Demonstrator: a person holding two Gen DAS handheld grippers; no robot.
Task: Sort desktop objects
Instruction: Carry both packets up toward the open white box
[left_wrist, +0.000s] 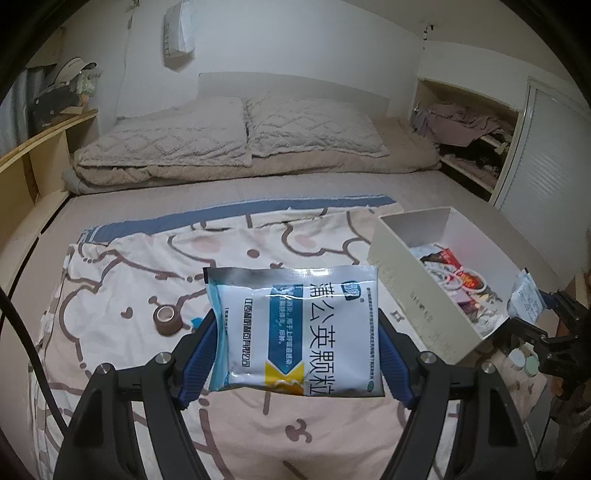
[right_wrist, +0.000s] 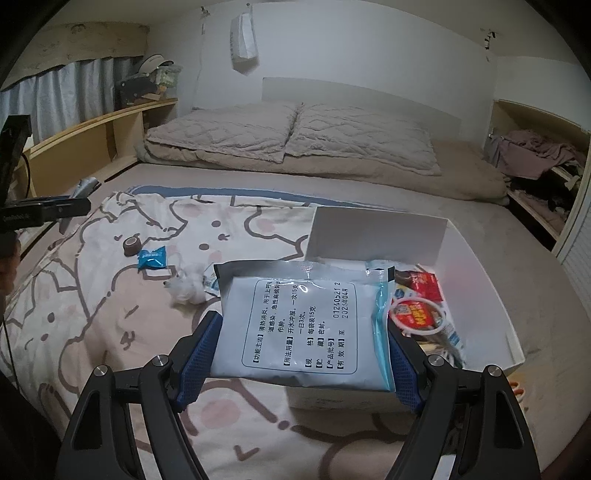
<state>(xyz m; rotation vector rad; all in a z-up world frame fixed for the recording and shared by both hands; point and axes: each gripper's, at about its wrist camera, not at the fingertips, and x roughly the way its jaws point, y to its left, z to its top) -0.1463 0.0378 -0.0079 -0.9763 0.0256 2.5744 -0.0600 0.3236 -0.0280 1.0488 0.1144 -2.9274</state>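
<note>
The left gripper (left_wrist: 297, 345) holds a glossy foil-and-plastic medicine sachet (left_wrist: 295, 328), its silver top edge catching light; the right gripper (right_wrist: 303, 356) holds a matt, smoother-looking printed sachet (right_wrist: 301, 328). Both grippers have matt black plastic arms, shiny metal screw heads and textured blue rubbery pads (right_wrist: 201, 350). The printed sheet (left_wrist: 129, 280) beneath is soft, wrinkled cloth, the storage box (right_wrist: 476, 266) smooth white card or plastic, the pillows (left_wrist: 236, 133) quilted fabric.
</note>
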